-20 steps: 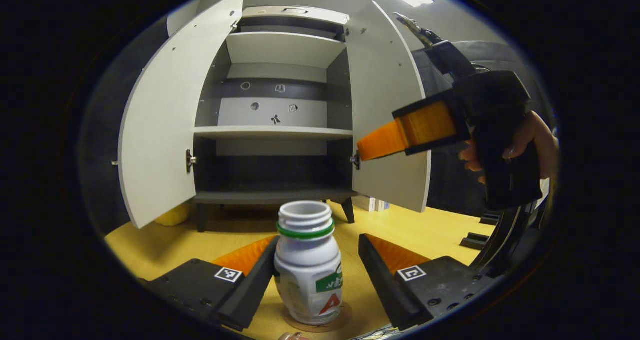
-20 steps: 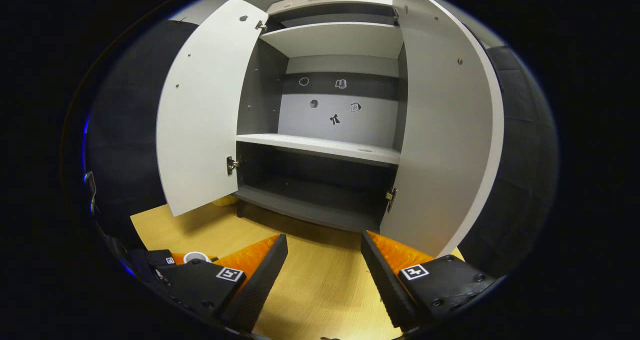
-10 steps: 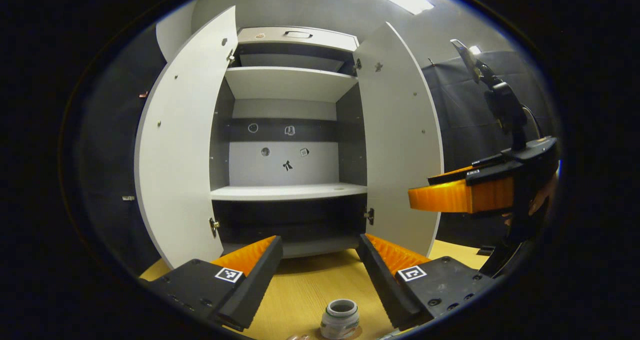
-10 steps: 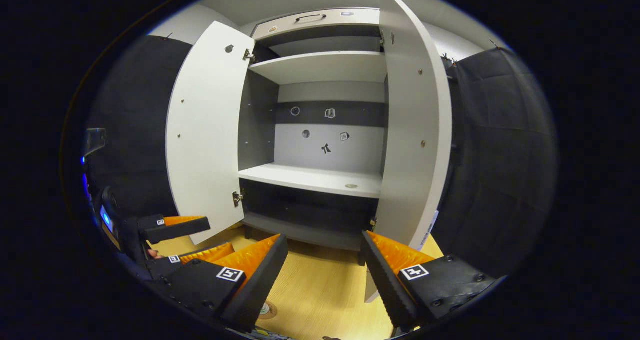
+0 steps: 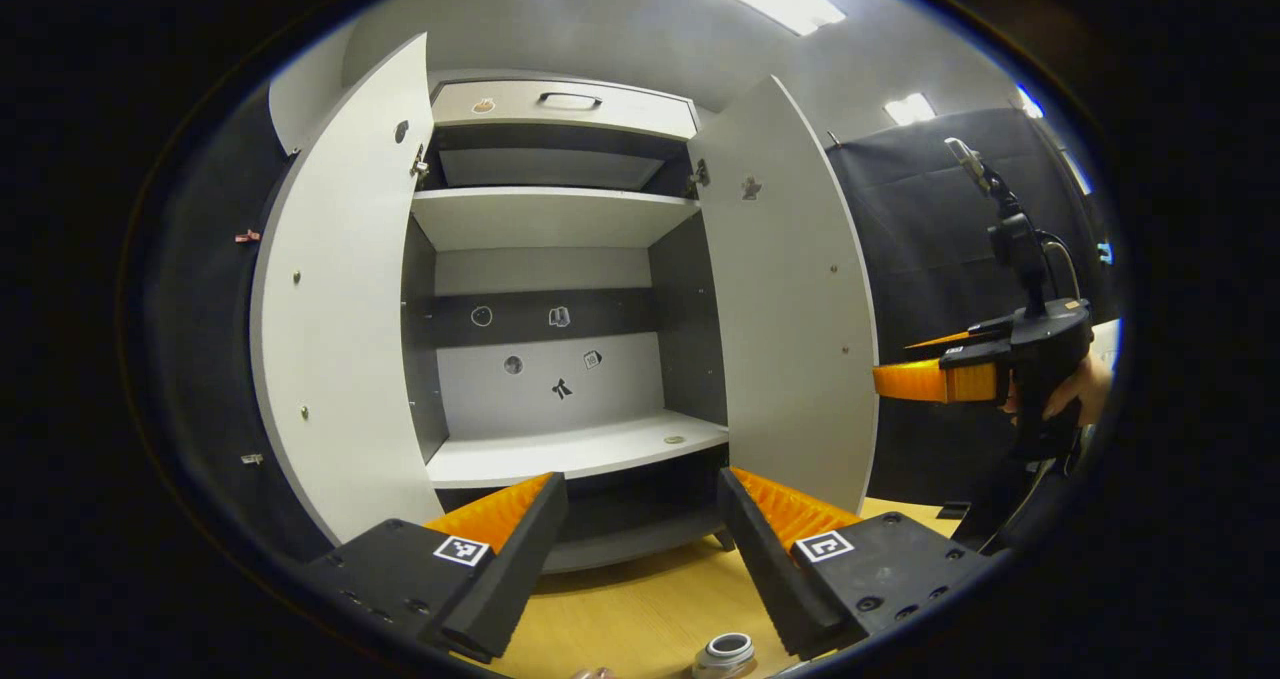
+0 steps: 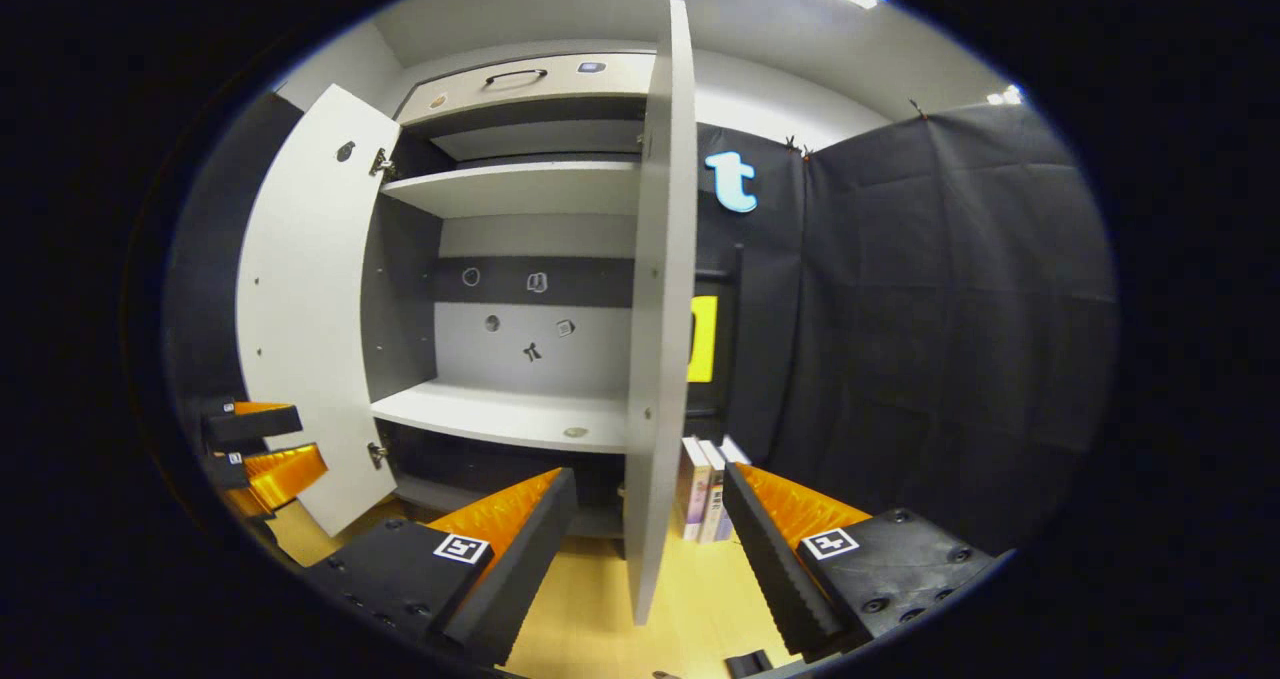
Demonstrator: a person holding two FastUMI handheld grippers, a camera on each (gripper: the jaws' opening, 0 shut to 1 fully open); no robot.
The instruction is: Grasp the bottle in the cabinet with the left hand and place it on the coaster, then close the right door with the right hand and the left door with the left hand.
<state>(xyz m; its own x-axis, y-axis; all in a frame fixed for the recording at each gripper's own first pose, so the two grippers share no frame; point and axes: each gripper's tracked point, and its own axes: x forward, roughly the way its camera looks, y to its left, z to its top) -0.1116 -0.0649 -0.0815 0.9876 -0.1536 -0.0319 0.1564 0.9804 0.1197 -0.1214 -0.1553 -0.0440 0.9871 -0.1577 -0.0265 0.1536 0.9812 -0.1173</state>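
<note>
Both cabinet doors stand open, the bottle (image 5: 728, 653) sits down on the bench (image 5: 640, 614) below the open, empty left claw (image 5: 640, 539), and the right claw (image 6: 645, 534), also open and empty, faces the right door's (image 6: 655, 309) edge, seemingly ready to push it shut.

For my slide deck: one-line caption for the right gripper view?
Open right gripper faces the edge of the cabinet's open right door, with books standing behind it.
</note>
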